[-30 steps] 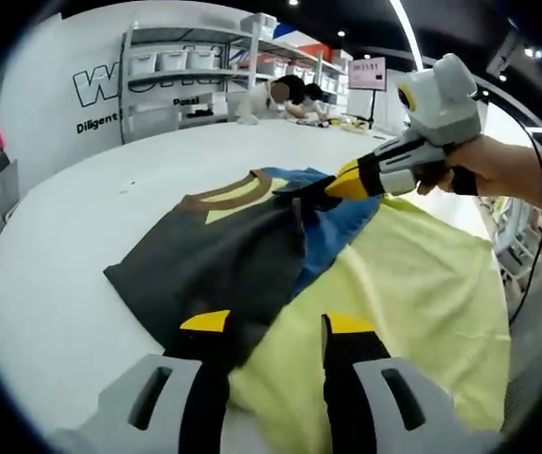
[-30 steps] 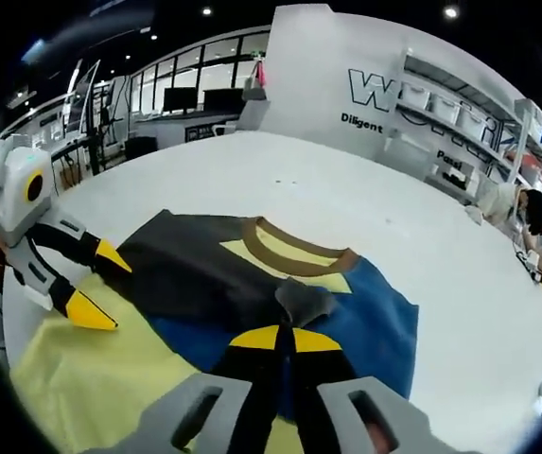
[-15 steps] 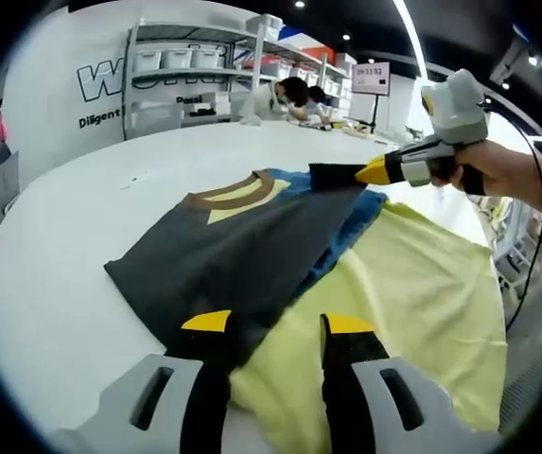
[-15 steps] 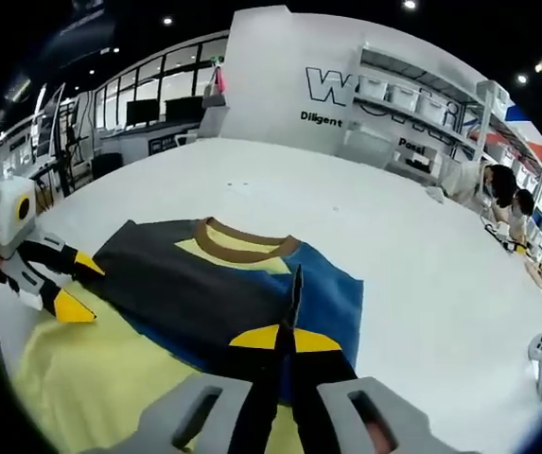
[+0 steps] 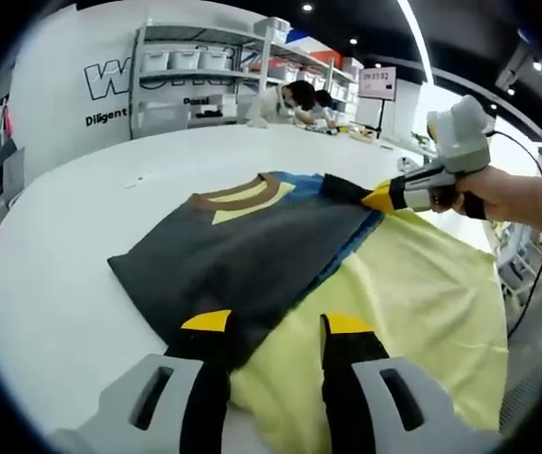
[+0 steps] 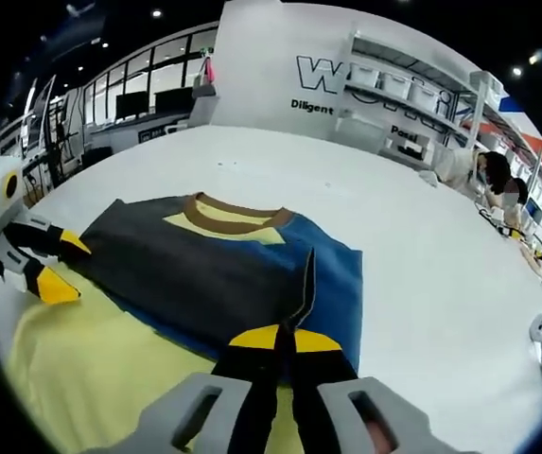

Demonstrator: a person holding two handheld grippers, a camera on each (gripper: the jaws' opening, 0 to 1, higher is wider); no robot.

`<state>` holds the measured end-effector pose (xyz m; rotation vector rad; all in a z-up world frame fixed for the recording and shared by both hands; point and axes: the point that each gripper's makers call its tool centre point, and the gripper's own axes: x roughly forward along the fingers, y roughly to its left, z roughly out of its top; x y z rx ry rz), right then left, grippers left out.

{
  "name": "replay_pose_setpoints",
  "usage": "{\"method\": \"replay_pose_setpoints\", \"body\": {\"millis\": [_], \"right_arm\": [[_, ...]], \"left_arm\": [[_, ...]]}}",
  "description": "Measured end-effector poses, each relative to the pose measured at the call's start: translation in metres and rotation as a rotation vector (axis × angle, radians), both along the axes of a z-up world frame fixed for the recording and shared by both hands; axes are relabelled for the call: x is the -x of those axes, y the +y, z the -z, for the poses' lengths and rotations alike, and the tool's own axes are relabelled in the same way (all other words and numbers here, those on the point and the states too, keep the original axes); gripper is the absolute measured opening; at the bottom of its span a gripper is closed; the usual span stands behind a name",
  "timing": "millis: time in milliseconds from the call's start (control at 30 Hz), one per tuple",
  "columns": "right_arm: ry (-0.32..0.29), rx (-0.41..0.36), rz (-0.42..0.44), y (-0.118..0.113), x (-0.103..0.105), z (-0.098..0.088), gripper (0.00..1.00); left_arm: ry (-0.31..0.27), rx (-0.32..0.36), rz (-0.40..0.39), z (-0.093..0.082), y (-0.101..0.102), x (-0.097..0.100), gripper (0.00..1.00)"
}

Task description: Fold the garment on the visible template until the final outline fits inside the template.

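White surface (image 5: 62,284) carried the garment (image 5: 242,255) on its yellow template (image 5: 422,303). Right claw (image 6: 278,333) pinched a dark edge; left claw (image 5: 269,323) gaped wide. A slipped pinch could bunch the fold.

Garment (image 5: 242,246) lies flat on the bench (image 5: 53,284), partly over the template (image 5: 412,303), which spreads out from beneath it on the side away from the collar. In the left gripper view, the left tongs (image 5: 275,326) sit at the garment's near hem, straddling its edge; the right tongs (image 5: 376,199) meet the garment's far corner beside the collar. Shelving (image 5: 204,76) stands behind the bench, beyond the garment.
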<state>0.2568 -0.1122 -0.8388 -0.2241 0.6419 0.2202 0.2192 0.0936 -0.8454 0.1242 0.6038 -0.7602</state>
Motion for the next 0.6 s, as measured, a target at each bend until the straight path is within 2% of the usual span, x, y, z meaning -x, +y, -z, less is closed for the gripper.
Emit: {"method": "replay_pose_setpoints", "body": {"millis": [300, 433, 467, 500, 533, 567, 600], "right_arm": [[-0.004, 0.024, -0.009, -0.004, 0.001, 0.002, 0.0], [0.005, 0.041, 0.033, -0.013, 0.003, 0.004, 0.0], [0.004, 0.016, 0.059, -0.016, 0.004, 0.001, 0.0], [0.005, 0.001, 0.086, -0.019, 0.006, -0.001, 0.0], [0.0, 0.002, 0.098, -0.023, 0.006, -0.004, 0.0], [-0.001, 0.028, 0.107, -0.029, 0.007, -0.005, 0.0], [-0.001, 0.045, 0.113, -0.034, 0.009, -0.007, 0.0]], "left_arm": [[-0.014, -0.007, -0.002, 0.001, 0.002, -0.002, 0.3], [-0.016, -0.003, 0.007, 0.001, 0.001, -0.001, 0.32], [-0.031, -0.029, 0.01, 0.0, 0.003, -0.001, 0.3], [-0.107, -0.135, 0.042, 0.0, 0.01, -0.004, 0.28], [-0.116, -0.147, 0.055, 0.001, 0.01, -0.003, 0.3], [-0.097, -0.123, 0.044, 0.002, 0.008, -0.001, 0.34], [-0.037, -0.005, -0.004, -0.002, 0.003, 0.003, 0.38]]}}
